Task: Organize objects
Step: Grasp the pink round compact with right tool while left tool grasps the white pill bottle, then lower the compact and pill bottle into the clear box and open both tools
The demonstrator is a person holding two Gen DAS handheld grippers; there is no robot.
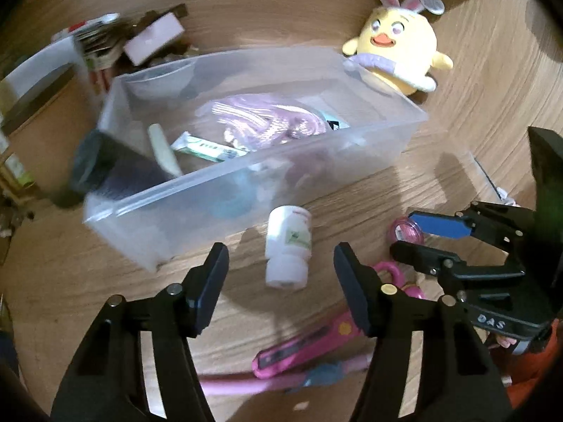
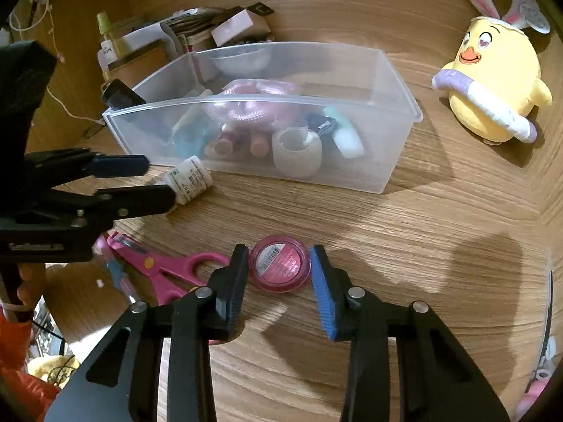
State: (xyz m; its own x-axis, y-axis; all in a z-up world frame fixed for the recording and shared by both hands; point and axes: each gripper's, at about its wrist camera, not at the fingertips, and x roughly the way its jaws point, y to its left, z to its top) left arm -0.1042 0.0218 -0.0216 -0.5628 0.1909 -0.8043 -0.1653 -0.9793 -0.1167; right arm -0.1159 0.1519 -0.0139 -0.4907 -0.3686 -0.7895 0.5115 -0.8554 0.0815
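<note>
Wooden table (image 2: 404, 232) bears clear bin (image 2: 267, 172) holding tape roll (image 2: 297, 153).

blurred: clutter pile (image 1: 116, 45) beyond the left tongs (image 1: 281, 288), nothing in it nameable | veiled: bin (image 2: 246, 140) contents behind the frosted wall (shapes only) | cut off: pink scissors (image 2: 169, 270) blades under the left tongs | unreadable: jar (image 2: 279, 266) label between the right tongs (image 2: 279, 281)

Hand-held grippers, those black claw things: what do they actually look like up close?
Both are black plastic with two flat, ribbed fingers on hinged links joined by silver pins. The left hand-held gripper has all-black pads. The right hand-held gripper has a blue pad on one finger, and white lettering marks its body. An orange sleeve shows behind the left one.
</note>
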